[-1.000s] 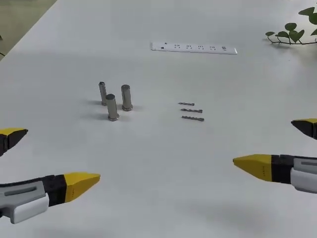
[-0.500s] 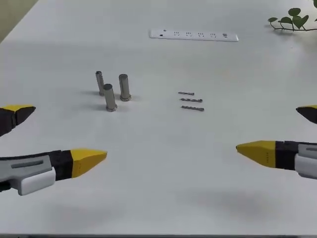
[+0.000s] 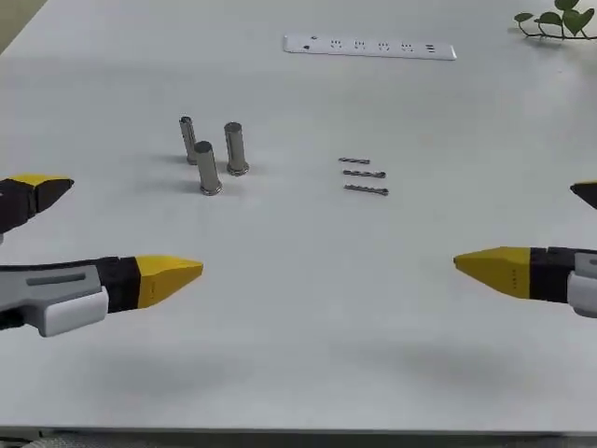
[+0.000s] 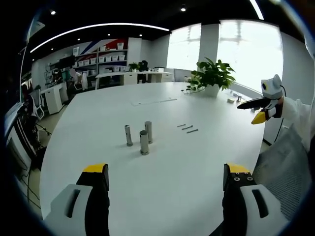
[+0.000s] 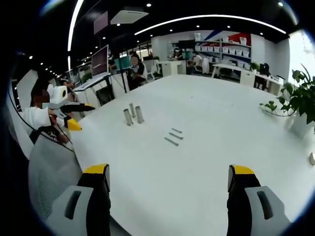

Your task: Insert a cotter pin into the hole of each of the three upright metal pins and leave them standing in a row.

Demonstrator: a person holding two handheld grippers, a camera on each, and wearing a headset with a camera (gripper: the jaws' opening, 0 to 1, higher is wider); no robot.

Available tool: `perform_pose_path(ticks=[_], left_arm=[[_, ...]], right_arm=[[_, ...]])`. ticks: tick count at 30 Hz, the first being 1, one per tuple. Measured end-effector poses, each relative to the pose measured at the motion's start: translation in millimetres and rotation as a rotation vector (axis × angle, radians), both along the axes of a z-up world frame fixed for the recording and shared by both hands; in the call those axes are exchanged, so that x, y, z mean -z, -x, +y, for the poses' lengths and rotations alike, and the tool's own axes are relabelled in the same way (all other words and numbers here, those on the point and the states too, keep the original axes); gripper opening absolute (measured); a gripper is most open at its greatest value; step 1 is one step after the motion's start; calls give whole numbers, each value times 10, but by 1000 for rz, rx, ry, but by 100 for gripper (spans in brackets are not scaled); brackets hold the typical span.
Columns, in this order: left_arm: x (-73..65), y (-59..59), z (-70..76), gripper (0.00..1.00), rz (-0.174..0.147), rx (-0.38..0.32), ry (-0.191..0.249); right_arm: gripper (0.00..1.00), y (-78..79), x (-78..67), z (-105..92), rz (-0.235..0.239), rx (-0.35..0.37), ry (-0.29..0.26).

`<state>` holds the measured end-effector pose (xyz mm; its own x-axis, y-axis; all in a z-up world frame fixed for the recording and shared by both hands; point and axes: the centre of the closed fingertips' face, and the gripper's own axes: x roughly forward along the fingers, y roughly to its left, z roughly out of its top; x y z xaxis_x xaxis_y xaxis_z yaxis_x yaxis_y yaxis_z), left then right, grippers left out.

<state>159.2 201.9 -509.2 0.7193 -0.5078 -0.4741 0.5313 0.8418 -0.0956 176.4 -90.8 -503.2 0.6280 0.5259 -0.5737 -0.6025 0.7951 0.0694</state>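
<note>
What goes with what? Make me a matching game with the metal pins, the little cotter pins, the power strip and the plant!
Things:
1. metal pins
2. cotter pins
3. power strip
4. plant

Clues:
A. lying flat, one below the other, on the table
B. green and leafy
C. standing upright, close together
D. long, white, at the far side of the table

Pairs: 1-C, 2-A, 3-D, 4-B
</note>
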Motion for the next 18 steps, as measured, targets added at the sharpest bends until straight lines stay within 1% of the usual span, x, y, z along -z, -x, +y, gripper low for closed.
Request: perform_pose_path(ticks=[7,11,18], left_arm=[[9,-46,-31,94,8,19,-9],[-8,-79,-51,92,6,22,-2],[2,-117,-83,90,10,33,-6]], right_arm=[[98,-13,-23,-5,-4,4,1],[98,-21,-25,-12,-4,7,2],[98,-31,-14,-42,-1,14,3]])
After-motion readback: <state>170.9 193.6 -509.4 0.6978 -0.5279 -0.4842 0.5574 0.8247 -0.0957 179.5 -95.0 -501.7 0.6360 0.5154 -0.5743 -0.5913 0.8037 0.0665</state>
